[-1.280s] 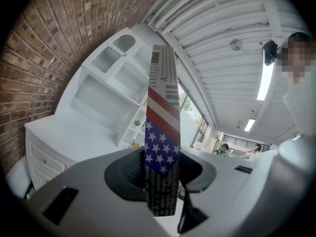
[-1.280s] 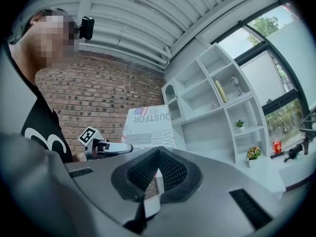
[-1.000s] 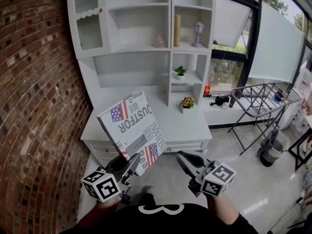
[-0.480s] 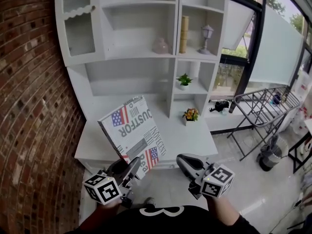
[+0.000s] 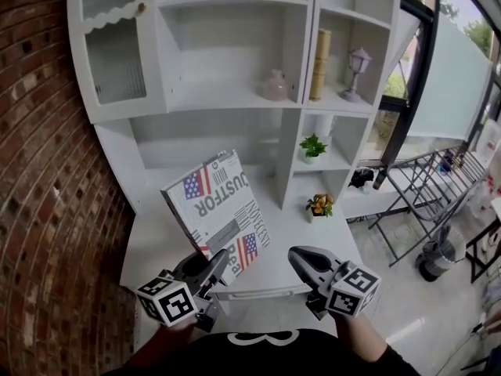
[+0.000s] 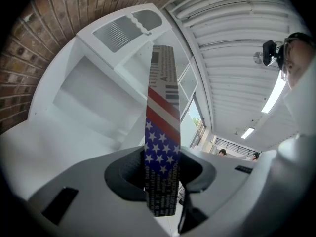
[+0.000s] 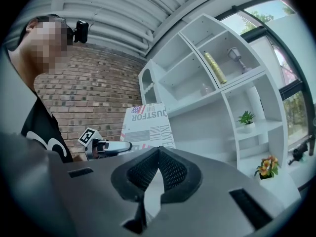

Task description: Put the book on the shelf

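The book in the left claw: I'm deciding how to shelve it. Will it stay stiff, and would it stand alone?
Probably stiff: the book, gripped only at its lower corner by the left claw, stands without sagging. Likely light, since one pinch carries it. It looks thin edge-on, so upright on the shelf it may tip.

The book's lower corner is hidden by the left gripper; the shelf unit is cut off at the head view's top edge.
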`<state>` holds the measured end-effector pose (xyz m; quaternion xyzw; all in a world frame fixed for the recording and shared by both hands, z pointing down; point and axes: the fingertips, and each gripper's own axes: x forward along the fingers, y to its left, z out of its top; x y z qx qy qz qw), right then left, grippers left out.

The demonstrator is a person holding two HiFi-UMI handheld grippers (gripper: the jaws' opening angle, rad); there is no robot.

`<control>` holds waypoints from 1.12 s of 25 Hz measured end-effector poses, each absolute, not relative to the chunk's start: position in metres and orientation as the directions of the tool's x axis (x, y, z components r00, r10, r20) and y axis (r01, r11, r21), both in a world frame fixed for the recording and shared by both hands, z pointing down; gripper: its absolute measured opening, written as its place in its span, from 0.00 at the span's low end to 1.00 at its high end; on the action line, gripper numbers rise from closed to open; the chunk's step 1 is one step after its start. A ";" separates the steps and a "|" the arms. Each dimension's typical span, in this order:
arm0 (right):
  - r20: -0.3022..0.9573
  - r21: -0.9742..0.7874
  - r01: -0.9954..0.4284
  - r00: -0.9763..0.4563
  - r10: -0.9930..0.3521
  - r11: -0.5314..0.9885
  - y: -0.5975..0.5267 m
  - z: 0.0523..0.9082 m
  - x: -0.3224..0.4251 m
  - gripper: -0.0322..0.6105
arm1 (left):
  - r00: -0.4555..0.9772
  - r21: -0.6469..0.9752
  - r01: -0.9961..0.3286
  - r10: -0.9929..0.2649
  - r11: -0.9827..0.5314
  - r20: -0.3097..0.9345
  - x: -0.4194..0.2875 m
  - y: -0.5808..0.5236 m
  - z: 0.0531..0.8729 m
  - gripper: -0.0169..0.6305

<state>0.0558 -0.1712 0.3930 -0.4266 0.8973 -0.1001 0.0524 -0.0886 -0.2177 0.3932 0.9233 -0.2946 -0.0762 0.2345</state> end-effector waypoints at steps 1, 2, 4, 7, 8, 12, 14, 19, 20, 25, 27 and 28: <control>-0.008 -0.219 -0.756 -0.630 -0.776 0.617 -0.179 0.391 0.054 0.06 | 0.815 0.477 -0.506 -0.579 -0.718 -0.006 -0.090 -0.227 0.393 0.26; -0.009 -0.213 -0.758 -0.629 -0.777 0.616 -0.187 0.389 0.053 0.06 | 0.815 0.477 -0.506 -0.579 -0.719 -0.007 -0.092 -0.236 0.393 0.26; -0.015 -0.204 -0.761 -0.626 -0.779 0.616 -0.202 0.385 0.051 0.06 | 0.815 0.478 -0.505 -0.580 -0.718 -0.010 -0.094 -0.251 0.390 0.26; -0.032 -0.192 -0.764 -0.622 -0.782 0.616 -0.220 0.379 0.049 0.06 | 0.816 0.461 -0.502 -0.577 -0.731 -0.025 -0.097 -0.271 0.381 0.26; -0.039 -0.189 -0.766 -0.619 -0.785 0.614 -0.225 0.378 0.049 0.06 | 0.818 0.449 -0.502 -0.575 -0.739 -0.031 -0.098 -0.276 0.378 0.26; -0.062 -0.183 -0.778 -0.601 -0.797 0.601 -0.241 0.373 0.049 0.06 | 0.815 0.395 -0.515 -0.577 -0.761 -0.049 -0.103 -0.297 0.364 0.26; -0.061 -0.179 -0.780 -0.599 -0.798 0.599 -0.245 0.373 0.048 0.06 | 0.814 0.381 -0.517 -0.578 -0.766 -0.059 -0.104 -0.306 0.357 0.26; -0.070 -0.163 -0.777 -0.605 -0.793 0.608 -0.251 0.368 0.047 0.06 | 0.804 0.347 -0.534 -0.590 -0.771 -0.076 -0.106 -0.323 0.337 0.26; -0.077 -0.161 -0.775 -0.607 -0.791 0.611 -0.253 0.366 0.047 0.06 | 0.799 0.334 -0.542 -0.596 -0.771 -0.080 -0.106 -0.326 0.332 0.26; -0.096 -0.150 -0.751 -0.637 -0.765 0.644 -0.261 0.358 0.044 0.06 | 0.769 0.281 -0.584 -0.630 -0.762 -0.109 -0.104 -0.336 0.304 0.26; -0.104 -0.141 -0.739 -0.650 -0.752 0.659 -0.265 0.353 0.043 0.06 | 0.754 0.258 -0.604 -0.645 -0.754 -0.121 -0.103 -0.341 0.292 0.26; -0.108 -0.137 -0.734 -0.657 -0.746 0.665 -0.268 0.351 0.043 0.06 | 0.748 0.248 -0.613 -0.652 -0.750 -0.126 -0.102 -0.344 0.286 0.26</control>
